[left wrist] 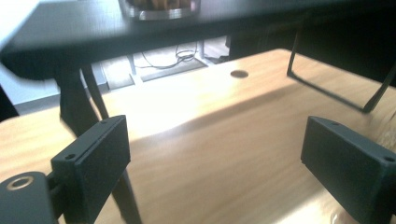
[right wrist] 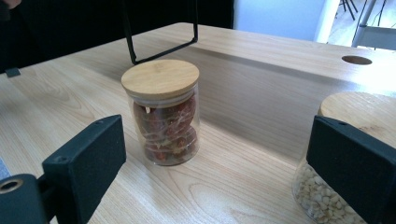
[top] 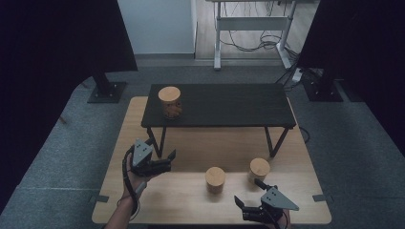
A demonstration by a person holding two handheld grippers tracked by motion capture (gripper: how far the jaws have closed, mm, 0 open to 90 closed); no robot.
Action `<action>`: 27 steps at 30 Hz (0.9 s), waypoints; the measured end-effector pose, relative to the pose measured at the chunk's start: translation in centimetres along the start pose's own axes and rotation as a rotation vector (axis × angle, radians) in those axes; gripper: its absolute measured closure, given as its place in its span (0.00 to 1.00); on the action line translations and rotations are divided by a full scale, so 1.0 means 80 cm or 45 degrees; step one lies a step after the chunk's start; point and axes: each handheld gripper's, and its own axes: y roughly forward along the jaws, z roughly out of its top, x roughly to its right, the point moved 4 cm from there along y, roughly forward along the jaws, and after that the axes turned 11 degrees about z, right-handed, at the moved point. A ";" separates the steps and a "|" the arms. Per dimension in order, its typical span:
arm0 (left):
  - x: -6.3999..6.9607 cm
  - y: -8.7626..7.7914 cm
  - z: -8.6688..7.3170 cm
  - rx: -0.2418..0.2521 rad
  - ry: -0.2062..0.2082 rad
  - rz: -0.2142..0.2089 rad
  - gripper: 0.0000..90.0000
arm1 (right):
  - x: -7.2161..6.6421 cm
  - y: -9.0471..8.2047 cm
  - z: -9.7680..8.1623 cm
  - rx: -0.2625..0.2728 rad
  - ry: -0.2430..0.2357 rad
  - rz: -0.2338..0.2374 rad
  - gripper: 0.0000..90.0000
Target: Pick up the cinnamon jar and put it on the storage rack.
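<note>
1. Jars are what I am working with: one already stands on the low black shelf (top: 224,105) near its left end, the jar on the shelf (top: 169,102), so I judge the two on the table (top: 157,200) are waiting their turn to go up.
2. Toward the table's near edge, right of its middle, the jar of reddish pieces (right wrist: 163,112) stands upright with its wooden lid on; the jar of pale kernels (right wrist: 345,158) stands near it, toward the right edge.
3. My right gripper (top: 253,198) sits at the near edge facing both jars, jaws wide apart, empty and touching nothing; the reddish jar lies between them but farther off.
4. My left gripper (top: 165,160) hovers by the shelf's left legs, jaws wide apart and empty, pointed under the shelf.
</note>
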 end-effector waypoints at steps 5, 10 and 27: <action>0.005 -0.009 -0.029 -0.023 0.019 0.006 0.09 | -0.002 0.004 -0.002 -0.022 -0.019 -0.001 0.04; 0.012 -0.015 -0.059 -0.054 0.006 -0.004 0.09 | -0.003 0.005 -0.003 -0.032 -0.028 -0.003 0.04; 0.027 -0.007 -0.120 -0.161 -0.003 -0.018 0.09 | -0.002 0.006 -0.006 -0.053 -0.049 -0.010 0.04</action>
